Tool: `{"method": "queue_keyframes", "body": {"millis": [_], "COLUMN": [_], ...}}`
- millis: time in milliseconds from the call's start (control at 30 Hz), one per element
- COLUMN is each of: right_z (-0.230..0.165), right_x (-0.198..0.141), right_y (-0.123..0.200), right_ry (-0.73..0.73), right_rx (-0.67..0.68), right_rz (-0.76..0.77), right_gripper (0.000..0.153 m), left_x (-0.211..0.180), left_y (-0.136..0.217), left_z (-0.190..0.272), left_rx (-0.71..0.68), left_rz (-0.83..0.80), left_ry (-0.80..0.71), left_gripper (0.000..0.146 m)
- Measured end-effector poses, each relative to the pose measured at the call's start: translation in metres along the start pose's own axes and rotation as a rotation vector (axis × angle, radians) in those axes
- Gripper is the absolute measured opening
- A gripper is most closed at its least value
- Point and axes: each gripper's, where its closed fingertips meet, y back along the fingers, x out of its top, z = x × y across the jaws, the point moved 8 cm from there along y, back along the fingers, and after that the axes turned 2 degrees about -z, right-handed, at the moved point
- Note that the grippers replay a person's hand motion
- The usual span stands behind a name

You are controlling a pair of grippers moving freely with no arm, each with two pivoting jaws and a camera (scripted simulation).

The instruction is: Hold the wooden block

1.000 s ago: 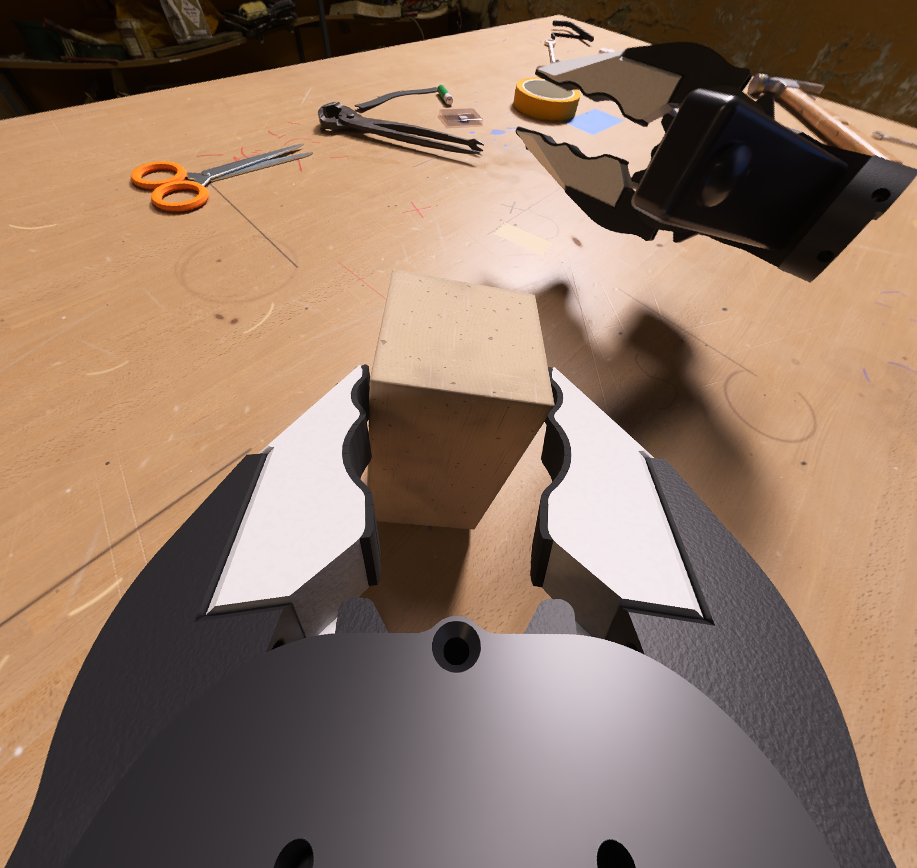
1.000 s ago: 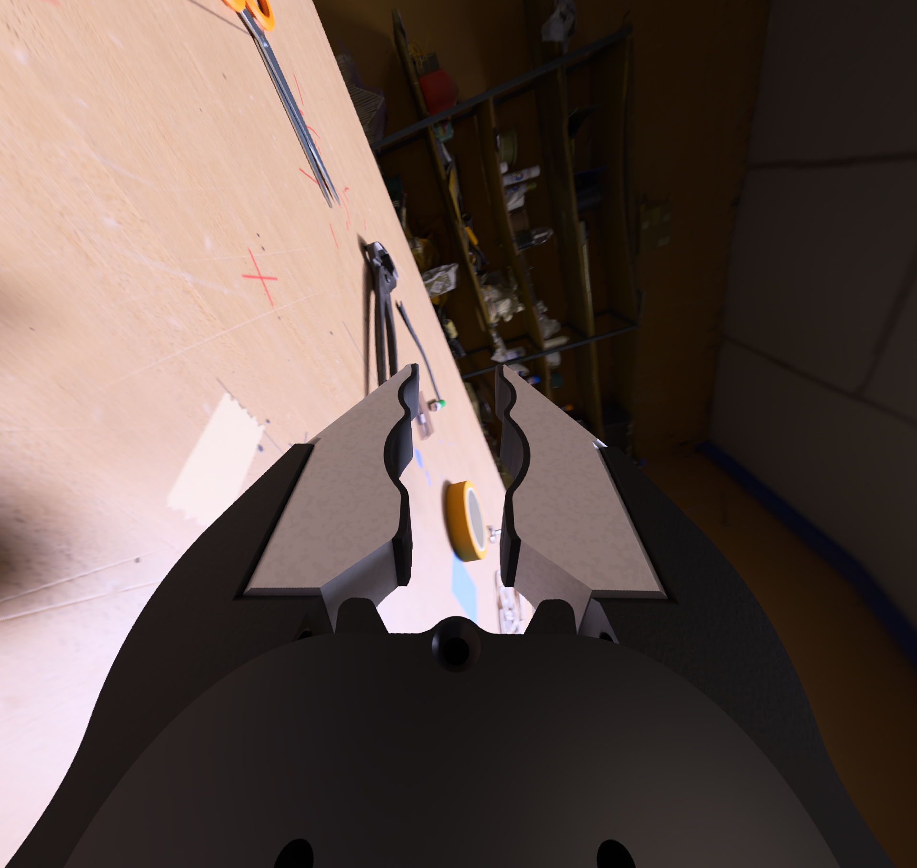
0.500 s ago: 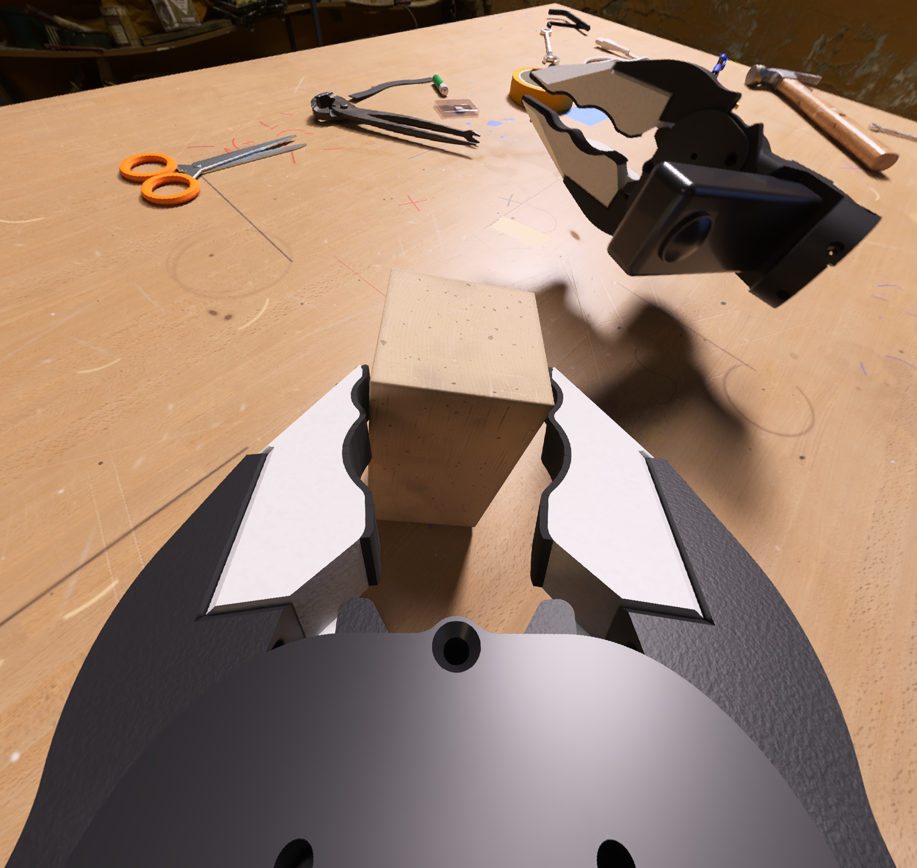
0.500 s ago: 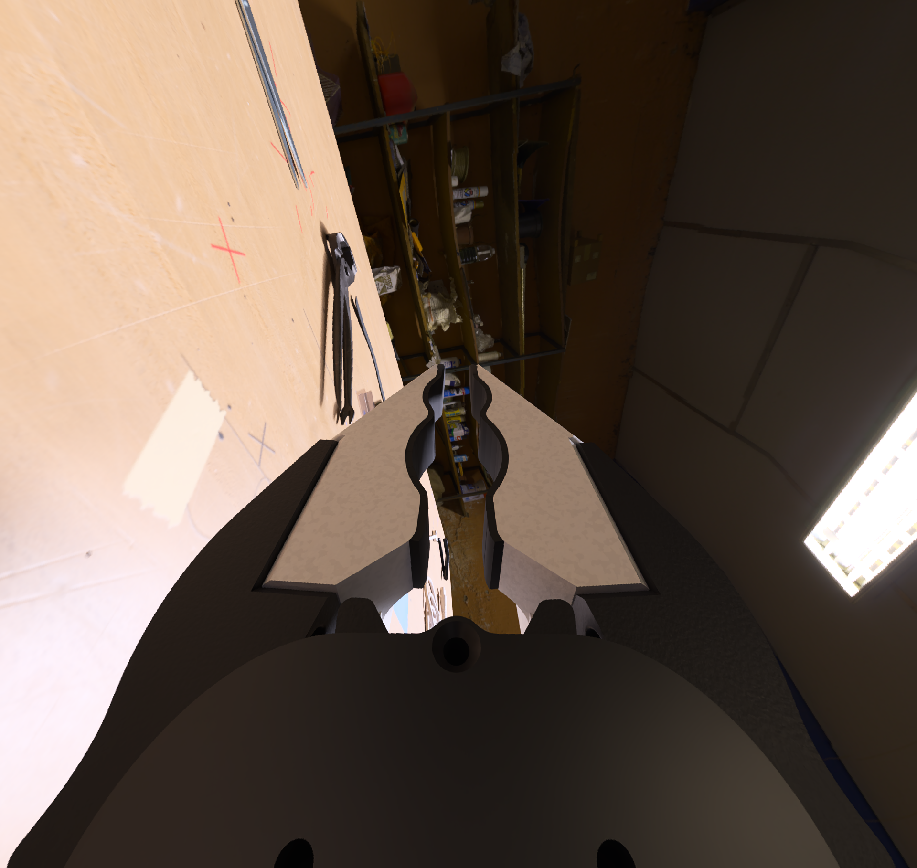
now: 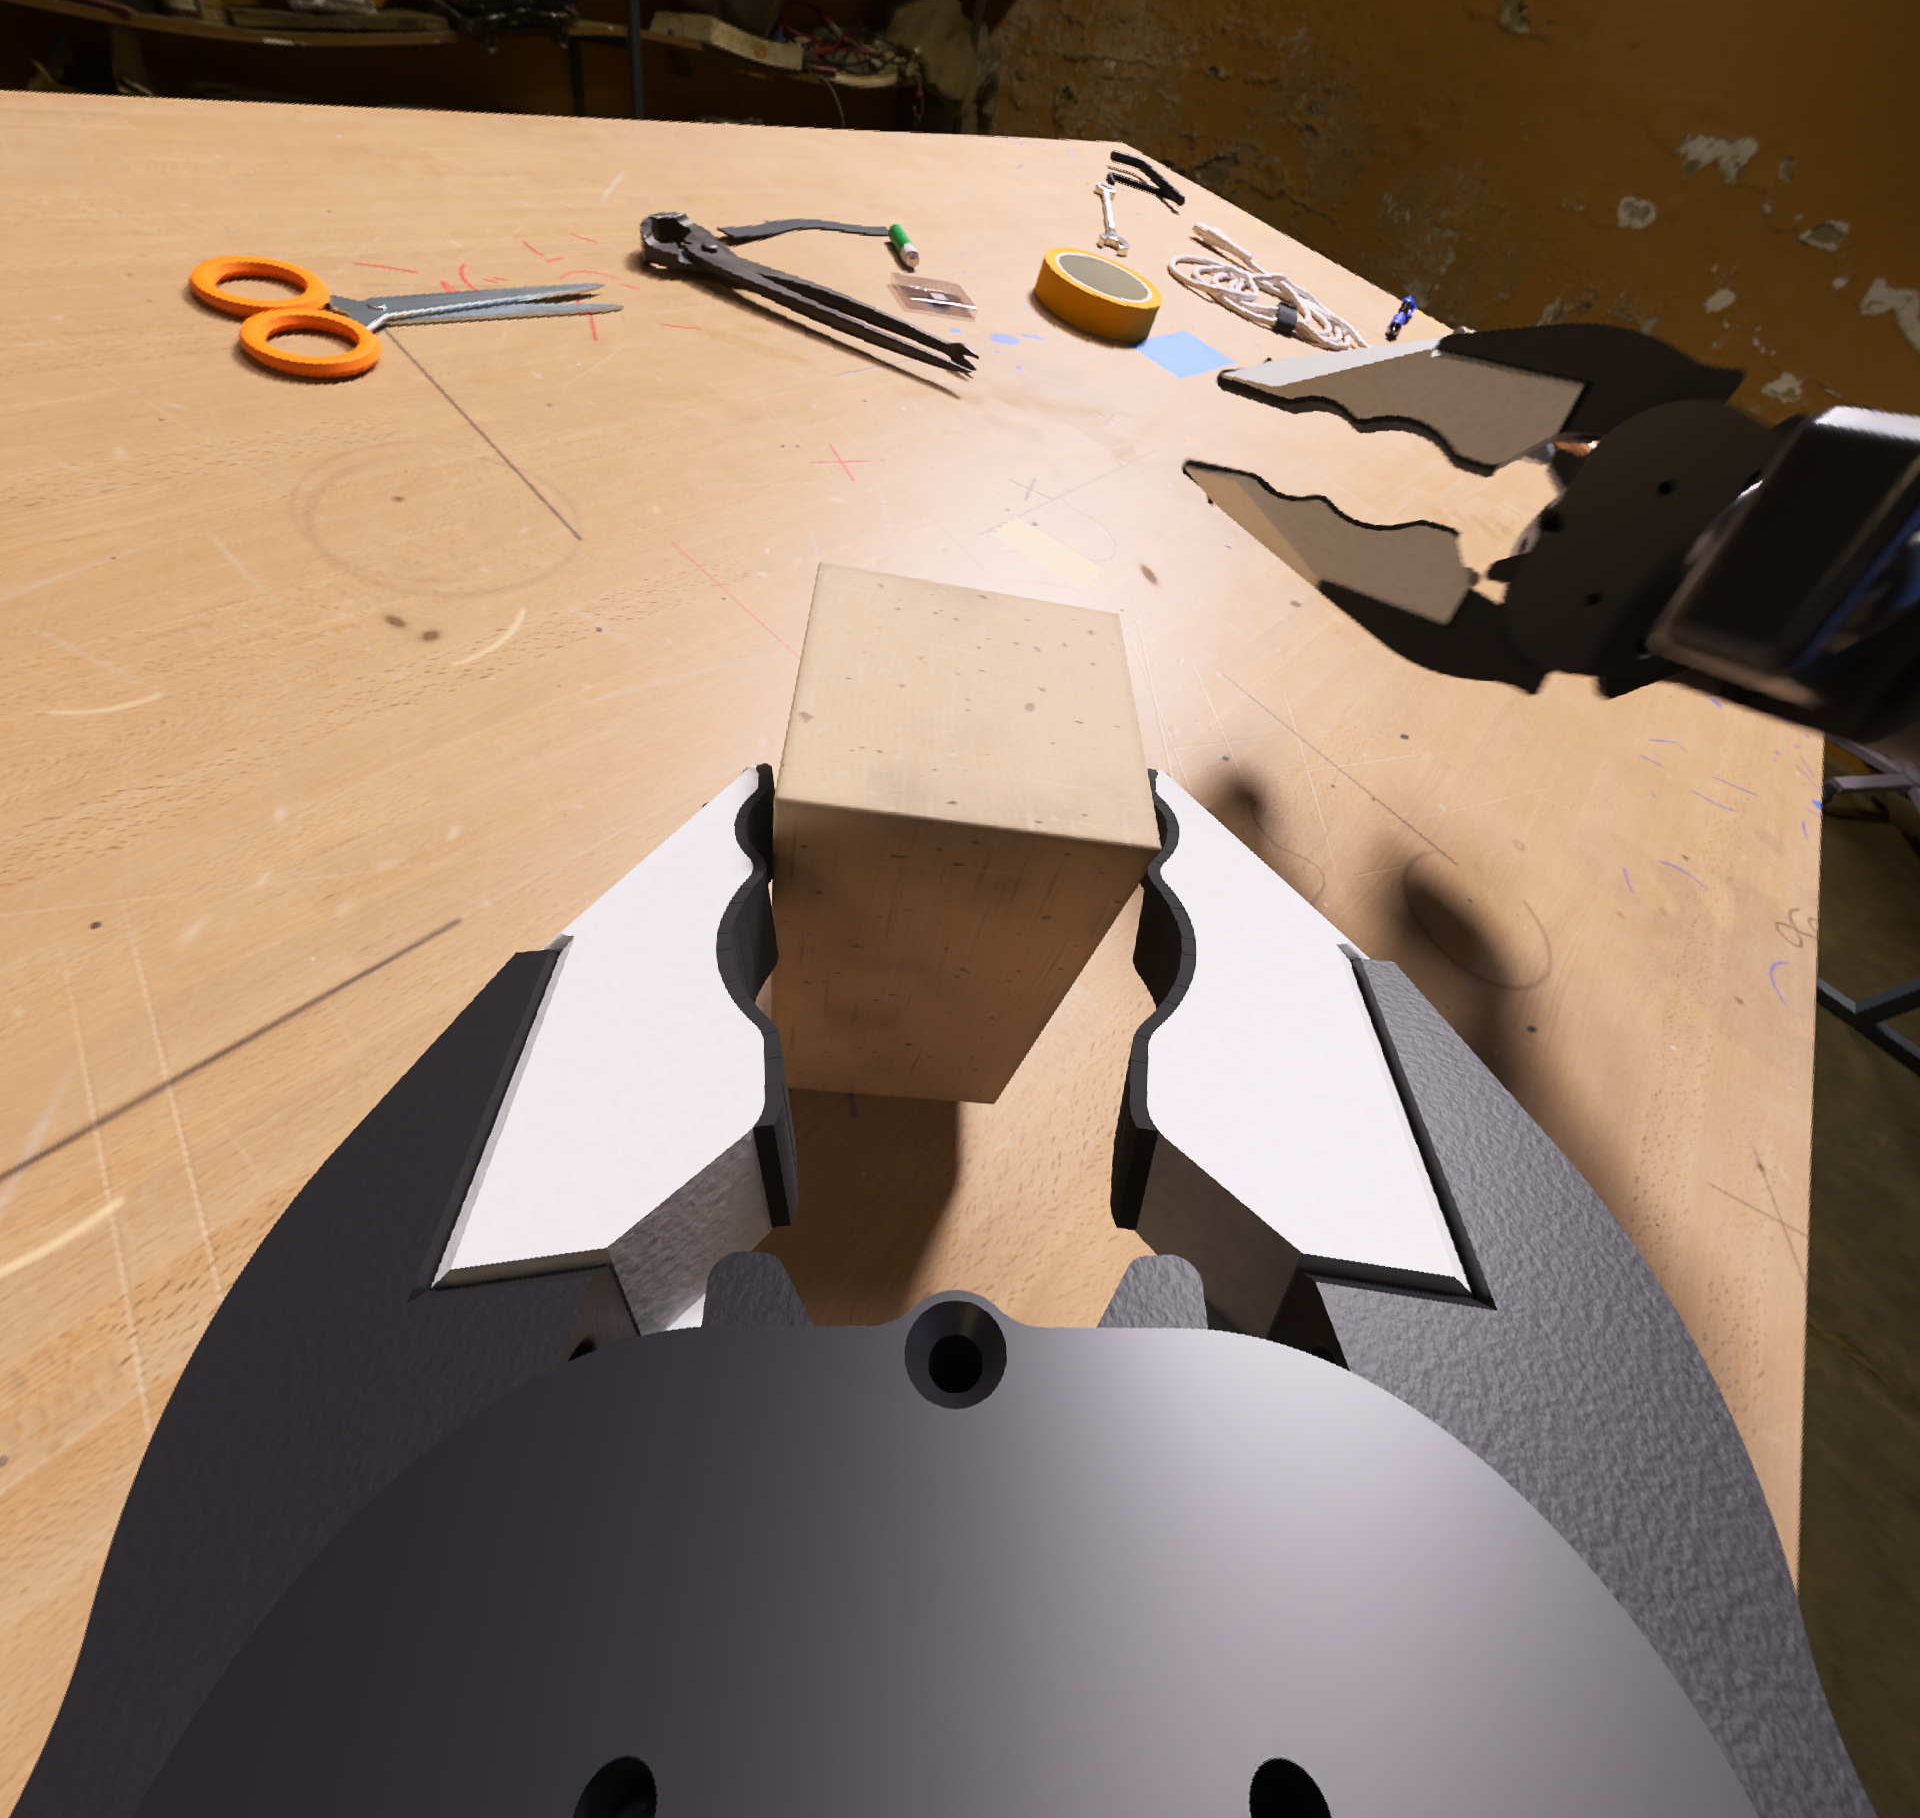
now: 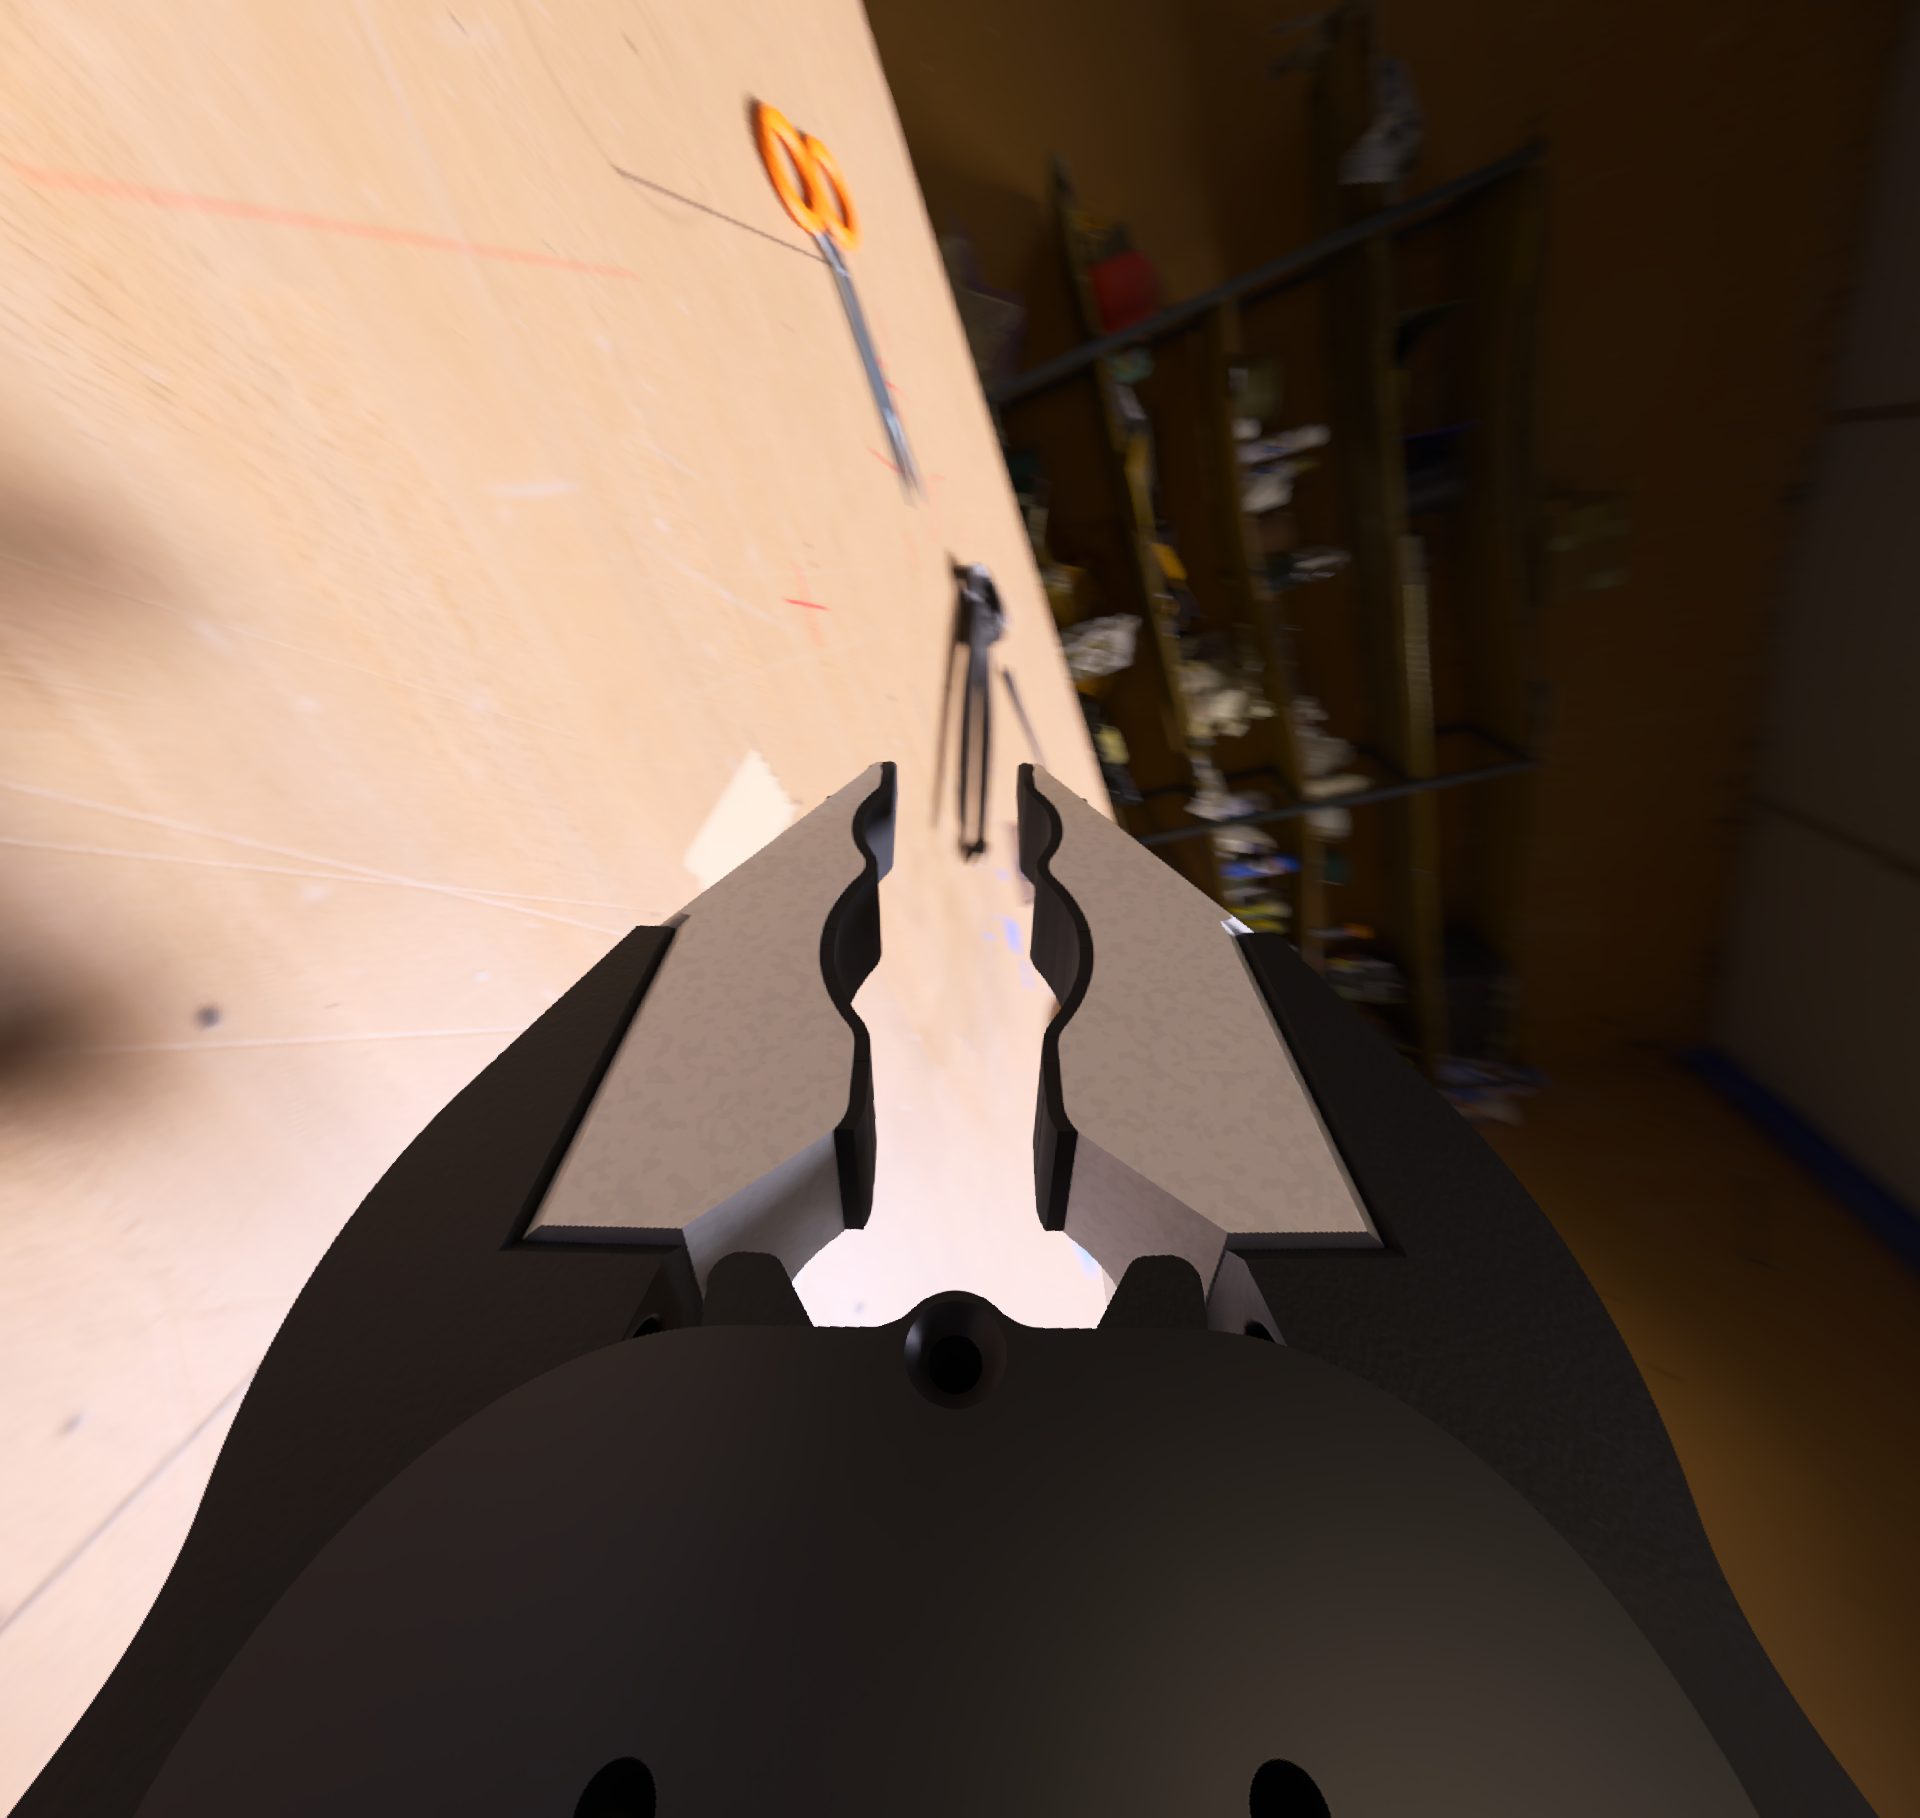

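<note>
Block (image 5: 961,833): wooden, upright, pinched between the left claw's fingertips, its base seemingly clear of the table (image 5: 312,729).
Left claw (image 5: 958,823): closed on the block, one finger touching each side.
Right claw (image 5: 1205,423): ahead and to the right of the left claw, off the table, rolled on its side, fingers apart, holding nothing.
Scissors (image 5: 343,314): orange-handled, far ahead on the left.
Pincers (image 5: 800,298): far ahead, beyond the block.
Tape roll (image 5: 1096,293): yellow, right of the pincers.
</note>
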Motion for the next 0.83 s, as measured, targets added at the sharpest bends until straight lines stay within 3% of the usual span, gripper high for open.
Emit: {"method": "queue_keyframes", "body": {"millis": [167, 333, 467, 833], "right_z": [0.026, 0.040, 0.041, 0.033], "right_x": [-0.008, -0.023, -0.030, -0.029], "right_y": [-0.005, -0.027, -0.026, -0.008], "right_ry": [-0.214, -0.315, -0.336, -0.319], "right_rx": [0.235, 0.408, 0.441, 0.406], "right_rz": [0.061, 0.113, 0.145, 0.190], "right_gripper": [0.038, 0.036, 0.026, 0.029], "left_x": [0.000, 0.000, -0.003, -0.005], "left_y": [0.001, 0.001, 0.000, -0.001], "left_z": [-0.006, -0.004, -0.004, 0.003], "left_rx": [-0.006, -0.007, 0.039, 0.055], "left_rz": [0.004, 0.002, -0.034, -0.049], "left_ry": [0.036, 0.023, -0.039, -0.084], "left_gripper": [0.069, 0.069, 0.069, 0.069]}}
